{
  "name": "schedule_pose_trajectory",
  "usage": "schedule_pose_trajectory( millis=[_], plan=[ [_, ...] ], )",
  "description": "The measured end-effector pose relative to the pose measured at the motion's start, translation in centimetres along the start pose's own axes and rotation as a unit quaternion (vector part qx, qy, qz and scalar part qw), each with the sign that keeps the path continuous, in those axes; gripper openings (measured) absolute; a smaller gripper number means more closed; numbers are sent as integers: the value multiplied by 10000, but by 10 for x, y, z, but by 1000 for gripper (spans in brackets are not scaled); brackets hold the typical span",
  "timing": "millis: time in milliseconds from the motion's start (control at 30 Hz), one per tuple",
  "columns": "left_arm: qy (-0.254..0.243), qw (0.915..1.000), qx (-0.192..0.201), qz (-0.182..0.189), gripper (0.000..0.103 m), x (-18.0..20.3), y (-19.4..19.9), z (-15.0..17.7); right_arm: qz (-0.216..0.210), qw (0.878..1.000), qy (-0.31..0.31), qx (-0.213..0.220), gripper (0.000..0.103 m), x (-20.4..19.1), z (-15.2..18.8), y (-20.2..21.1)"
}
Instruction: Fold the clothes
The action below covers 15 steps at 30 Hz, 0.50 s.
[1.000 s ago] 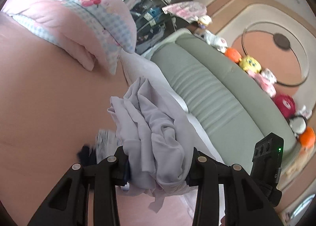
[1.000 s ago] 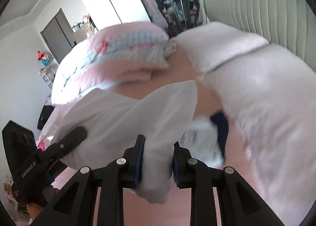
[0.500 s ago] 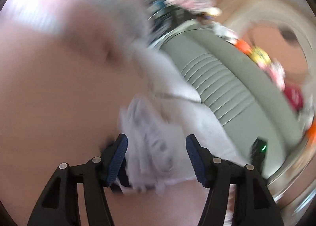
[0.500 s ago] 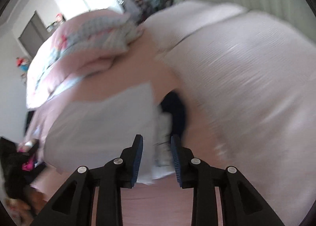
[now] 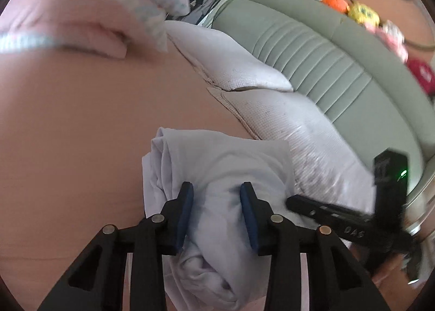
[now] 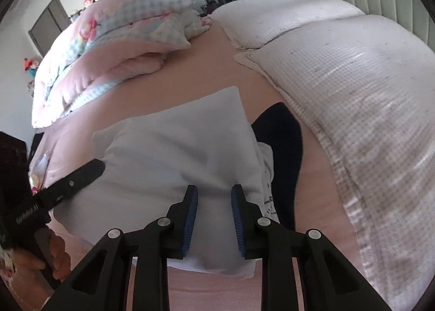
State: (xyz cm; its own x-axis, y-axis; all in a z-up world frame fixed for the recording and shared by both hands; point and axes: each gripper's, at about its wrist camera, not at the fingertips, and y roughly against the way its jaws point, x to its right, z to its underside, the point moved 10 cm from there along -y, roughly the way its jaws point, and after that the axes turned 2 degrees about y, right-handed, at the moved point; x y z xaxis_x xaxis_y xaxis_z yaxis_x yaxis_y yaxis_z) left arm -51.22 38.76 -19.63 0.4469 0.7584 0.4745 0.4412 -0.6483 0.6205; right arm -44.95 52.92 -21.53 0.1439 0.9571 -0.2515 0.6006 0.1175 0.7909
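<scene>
Change since earlier: both grippers have come down toward the bed; the white garment that hung bunched and crumpled a second ago now lies lower as a flatter bundle on the pink sheet.
Left gripper: jaws closing, a thick fold of the garment between the blue pads; the cloth bulges out below them at 6 o'clock.
Right gripper: jaws closing, a ridge of the same garment pinched between its pads.
Garment place: on the sheet, just beside the white pillow lying at its 2 o'clock in the left view.
Risk, uneven grip: each side probably holds several layers, so a pull could drag the whole bundle rather than one edge and leave the fold lumpy.
Risk, slipping: the loose roll at the garment's 10 o'clock edge in the left view looks free and could unroll if the cloth is lifted.
Risk, snagging: a dark garment and a printed white piece lie partly under the bundle's 3 o'clock side in the right view and could be caught up with it.
Surroundings: a folded pink and checked quilt at 11 o'clock, well apart; a green headboard behind the pillow; plush toys beyond.
In the way: the pillow limits room to spread the cloth on that side.
</scene>
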Motion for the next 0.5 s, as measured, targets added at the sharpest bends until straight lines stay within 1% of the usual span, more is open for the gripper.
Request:
schedule_pose_trajectory(
  millis=[33,67,100,133,167,200,233,300,333,400,500],
  plan=[
    [-6,10000,-11,-5,34,5,8,-2,96,10000,4,8,27,-2,-2,8],
    [-13,10000,-16,-6,34,9,17,-4,156,9999,3,21,27,-5,-4,16],
    [-35,10000,61,34,35,16,29,-11,139,9999,13,56,27,-9,-2,28],
    [-100,9998,153,66,43,21,47,-7,123,9998,63,115,28,-16,0,43],
    [-165,9995,244,97,59,26,66,-4,131,9997,114,171,32,-23,4,56],
    [-229,9991,331,124,67,30,84,0,190,9994,168,225,36,-30,8,68],
    [-290,9989,358,100,73,31,102,9,238,9991,211,279,43,-38,14,81],
    [-413,9983,409,45,73,33,139,29,202,9990,194,356,45,-56,32,105],
    [-503,9979,396,-74,73,33,160,40,160,9990,170,381,45,-66,42,115],
    [-627,9968,409,-283,73,37,181,50,99,9989,133,438,46,-88,56,135],
    [-729,9947,604,-408,73,41,241,67,94,9982,154,577,54,-123,81,171]
  ],
)
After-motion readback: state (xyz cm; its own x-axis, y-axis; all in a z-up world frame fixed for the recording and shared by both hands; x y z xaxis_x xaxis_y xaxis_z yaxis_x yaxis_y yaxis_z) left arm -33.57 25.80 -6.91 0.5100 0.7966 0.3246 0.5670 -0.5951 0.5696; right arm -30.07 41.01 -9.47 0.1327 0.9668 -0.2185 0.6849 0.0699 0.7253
